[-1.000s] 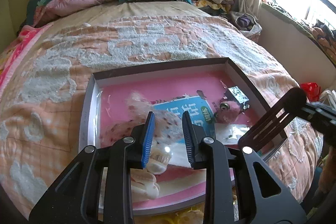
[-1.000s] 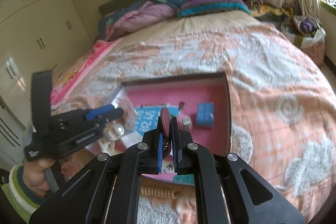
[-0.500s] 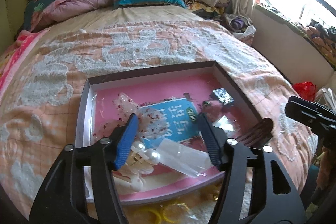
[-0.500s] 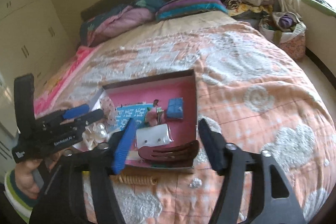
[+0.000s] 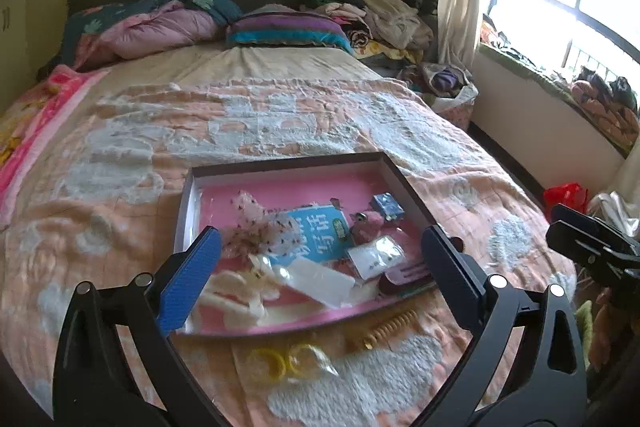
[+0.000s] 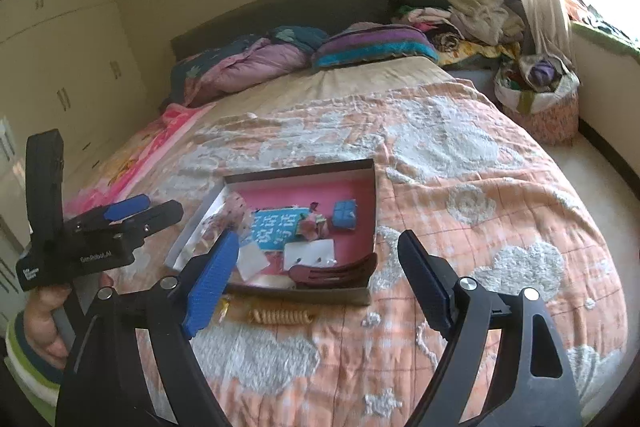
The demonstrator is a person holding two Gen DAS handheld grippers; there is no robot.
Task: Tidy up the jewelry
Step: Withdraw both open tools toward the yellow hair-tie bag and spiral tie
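Both of our grippers have just been opening, and nothing sits between the fingers of either one now. A second ago the left gripper (image 5: pixel 320 259) was closed around a pearl hair clip and the right gripper (image 6: pixel 316 275) was shut on the dark claw clip (image 6: pixel 334 271). Now both stand wide and drawn back from the tray (image 5: pixel 288 161), so we judge these two pieces delivered and both hands free for the next pick.

Nearest us on the blanket (image 5: pixel 120 131), outside the tray's front wall at 6 o'clock, lie the yellow rings (image 5: pixel 276 363) and a coiled hair tie (image 5: pixel 384 327); these look like the leftovers to gather. Inside, the pearl clip (image 5: pixel 260 269) rests at the tray's 7 o'clock corner beside a clear packet (image 5: pixel 320 281), and the claw clip lies along the front wall at 5 o'clock, touching it. An earring card (image 5: pixel 376 255) sits just behind that. Farther in come the blue booklet (image 5: pixel 316 231), a pink fuzzy piece (image 5: pixel 366 223) and a small blue box (image 5: pixel 386 207) at 2 o'clock.

The front of the tray is crowded, so more drops there may stack. Pillows and piled clothes stand well apart at 12 o'clock.
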